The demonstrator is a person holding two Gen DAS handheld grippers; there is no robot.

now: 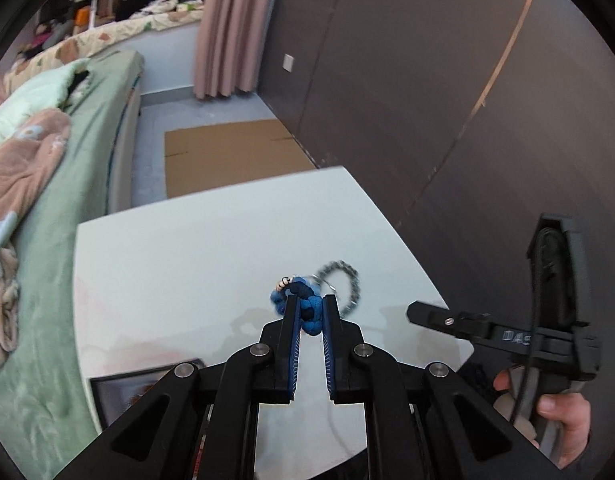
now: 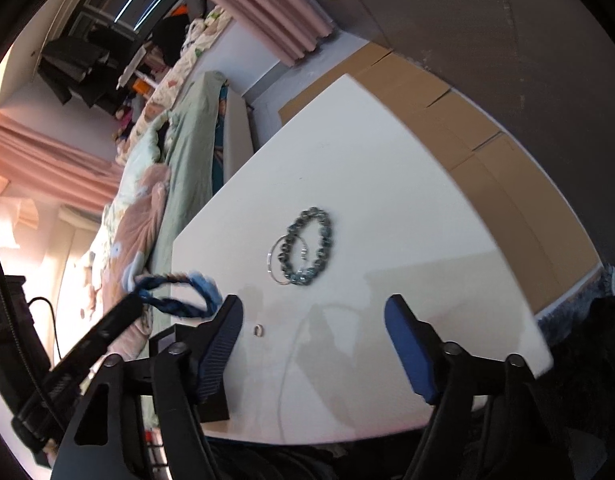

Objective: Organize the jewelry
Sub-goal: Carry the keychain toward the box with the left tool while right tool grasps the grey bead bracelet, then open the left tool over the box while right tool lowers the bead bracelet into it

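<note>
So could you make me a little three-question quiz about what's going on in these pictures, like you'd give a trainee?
1. True or false: the left gripper is shut on the blue braided bracelet.
2. What lies on the white table overlapping the beaded bracelet?
A. a watch
B. a thin metal ring
C. a spoon
3. Fill in: the right gripper is ____.

Key: 1 true; 2 B; 3 open.

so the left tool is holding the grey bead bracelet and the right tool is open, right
Not quite. The left tool is holding the blue braided bracelet; the left wrist view shows it. The grey bead bracelet lies on the table. The right tool is open.
</note>
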